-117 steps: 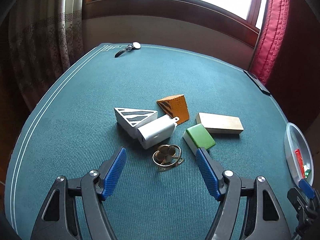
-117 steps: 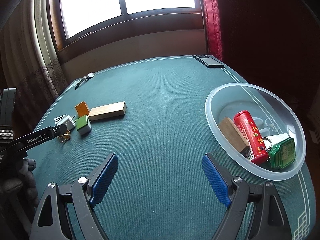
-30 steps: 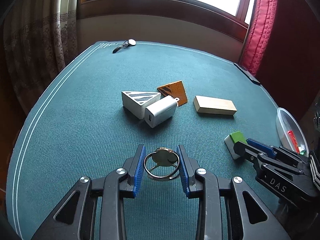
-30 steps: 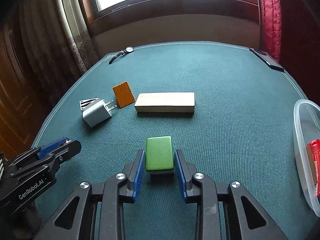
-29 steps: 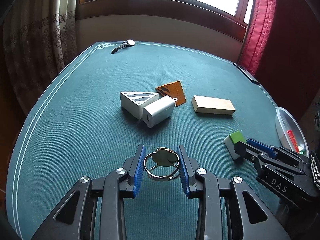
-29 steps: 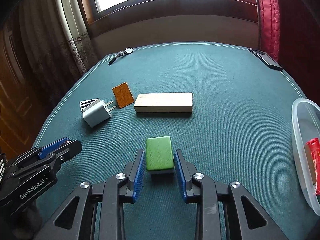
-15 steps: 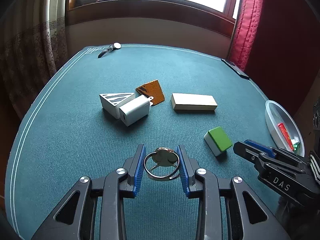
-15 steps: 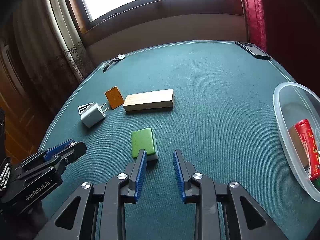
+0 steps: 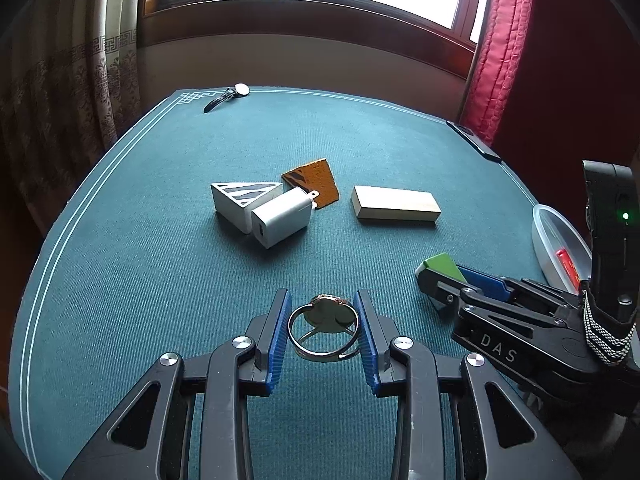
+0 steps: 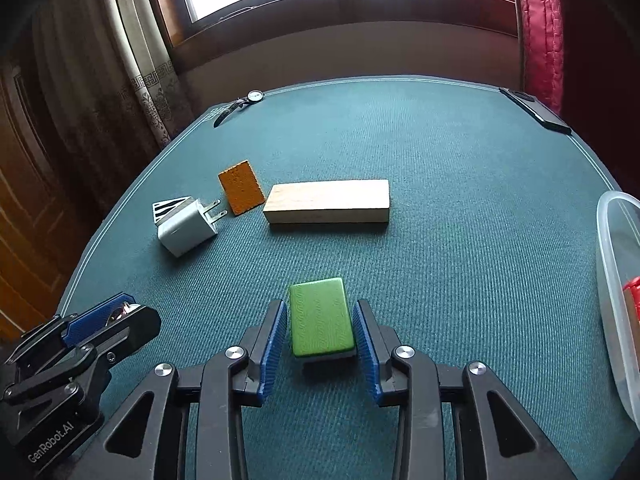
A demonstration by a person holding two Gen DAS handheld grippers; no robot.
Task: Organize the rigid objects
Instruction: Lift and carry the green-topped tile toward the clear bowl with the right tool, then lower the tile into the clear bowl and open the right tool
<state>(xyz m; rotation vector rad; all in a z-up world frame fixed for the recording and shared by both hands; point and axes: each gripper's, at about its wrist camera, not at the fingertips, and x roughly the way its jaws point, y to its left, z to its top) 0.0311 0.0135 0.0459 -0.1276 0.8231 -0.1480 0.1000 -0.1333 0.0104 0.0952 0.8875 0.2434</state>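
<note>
The left tongs (image 9: 323, 334) are clenched on a metal ring (image 9: 323, 330), its band pressed between the two blue pads, and it is carried above the green tabletop (image 9: 160, 280). The right tongs (image 10: 320, 334) grasp a green block (image 10: 321, 322) by its long sides; whether the block is lifted or rests on the cloth cannot be told for sure.

At the right edge of the tabletop stands a clear plastic bowl (image 10: 612, 264). Something red lies inside it, but the rest of its content is cut off by the frame. This bowl is probably the place where the objects are collected, so a part of the work seems to be done already.

Four loose things are not yet sorted, near the middle of the tabletop: a wooden block (image 10: 328, 200), an orange block (image 10: 241, 187), a white charger (image 10: 187, 226) with its prongs pointing toward the orange block, and a striped wedge (image 9: 240, 200) that touches the charger. A wristwatch (image 10: 240, 106) lies at the far edge and a dark phone (image 10: 534, 116) at the far right corner; they may not belong to the task.

By this judgement the task is about in the middle: two objects are in hand, four wait.
</note>
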